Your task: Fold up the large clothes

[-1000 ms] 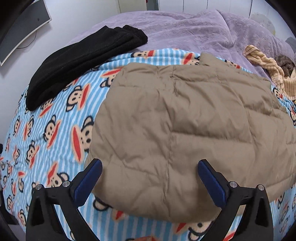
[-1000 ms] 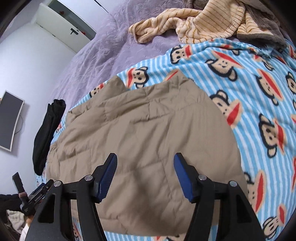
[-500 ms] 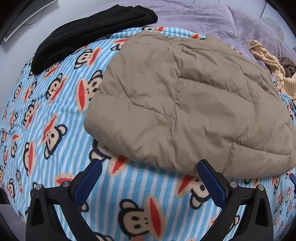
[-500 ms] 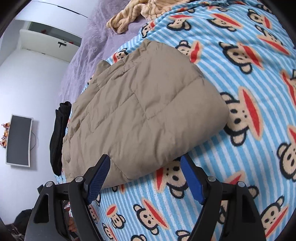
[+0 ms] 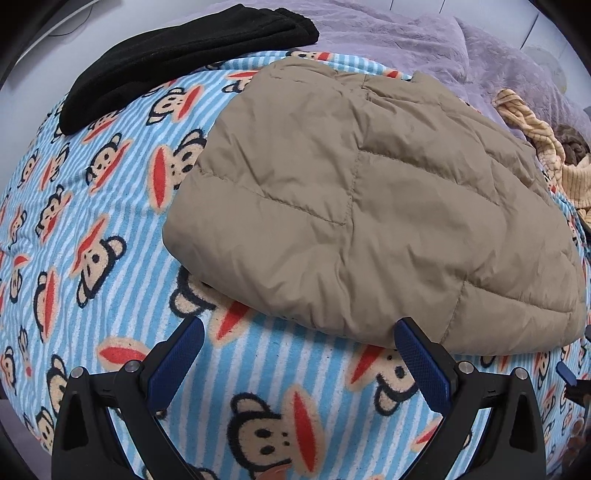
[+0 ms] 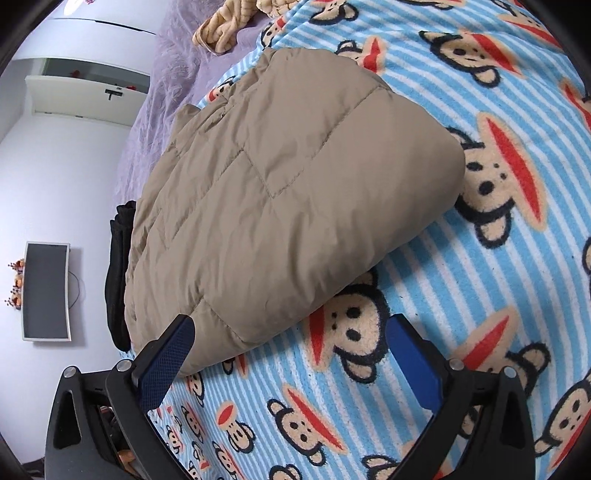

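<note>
So the tan quilted puffer jacket (image 5: 369,206) is lying folded up into a chunky bundle on the blue-striped monkey-print blanket (image 5: 92,229), which covers the bed. Behind it there's a purple bedspread (image 5: 406,33), a folded black garment (image 5: 177,55) off at the blanket's far left edge, and a crumpled yellow striped knit (image 5: 535,147) past the jacket's right side. The left gripper (image 5: 299,354) hangs over bare blanket right at the jacket's near edge, jaws spread wide with nothing in them; its right finger (image 5: 421,365) sits just at the hem, can't tell if it actually touches. The right gripper (image 6: 291,350) is near the jacket's other near corner, its jaws have just been opening and now stand wide apart, only blanket between them, and the left finger (image 6: 166,354) overlaps the jacket's edge in that view. In the right wrist view a monitor (image 6: 46,291) is on the white wall, and there's a white door (image 6: 85,88) further back.
</note>
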A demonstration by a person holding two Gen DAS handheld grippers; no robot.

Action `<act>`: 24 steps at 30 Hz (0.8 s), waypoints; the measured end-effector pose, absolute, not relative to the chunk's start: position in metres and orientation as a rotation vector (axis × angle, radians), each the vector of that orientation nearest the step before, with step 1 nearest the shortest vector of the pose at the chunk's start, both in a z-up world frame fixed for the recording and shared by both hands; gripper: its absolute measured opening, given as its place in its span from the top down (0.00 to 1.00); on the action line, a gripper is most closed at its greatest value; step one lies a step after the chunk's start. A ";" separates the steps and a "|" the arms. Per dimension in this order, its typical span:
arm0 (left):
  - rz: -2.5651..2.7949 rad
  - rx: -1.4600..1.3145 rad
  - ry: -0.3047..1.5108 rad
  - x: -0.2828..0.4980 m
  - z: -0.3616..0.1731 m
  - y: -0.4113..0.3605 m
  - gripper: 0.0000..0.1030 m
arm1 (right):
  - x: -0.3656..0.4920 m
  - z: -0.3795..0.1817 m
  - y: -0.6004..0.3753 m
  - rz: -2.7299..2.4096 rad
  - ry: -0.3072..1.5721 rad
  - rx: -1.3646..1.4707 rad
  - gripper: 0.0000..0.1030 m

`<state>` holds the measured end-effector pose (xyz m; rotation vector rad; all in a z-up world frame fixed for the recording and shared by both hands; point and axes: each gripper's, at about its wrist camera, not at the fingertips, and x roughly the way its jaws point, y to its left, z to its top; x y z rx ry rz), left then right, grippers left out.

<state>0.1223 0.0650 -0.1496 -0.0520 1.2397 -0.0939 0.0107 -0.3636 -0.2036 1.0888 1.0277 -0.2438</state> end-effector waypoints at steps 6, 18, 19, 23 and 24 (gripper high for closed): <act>-0.129 -0.219 1.263 0.125 -0.158 0.083 0.00 | 0.016 -0.213 -0.366 -0.225 1.040 1.135 0.00; -0.188 -0.603 1.261 0.140 -0.180 0.129 0.00 | 0.022 -0.234 -0.374 -0.181 0.987 1.306 0.00; -0.180 -0.608 1.275 0.141 -0.184 0.130 0.00 | 0.022 -0.235 -0.375 -0.180 0.978 1.319 0.00; -0.201 -0.644 1.324 0.146 -0.202 0.123 0.00 | 0.028 -0.239 -0.377 -0.162 0.948 1.366 0.00; -0.218 -0.660 1.320 0.148 -0.203 0.120 0.01 | 0.031 -0.240 -0.378 -0.157 0.945 1.372 0.00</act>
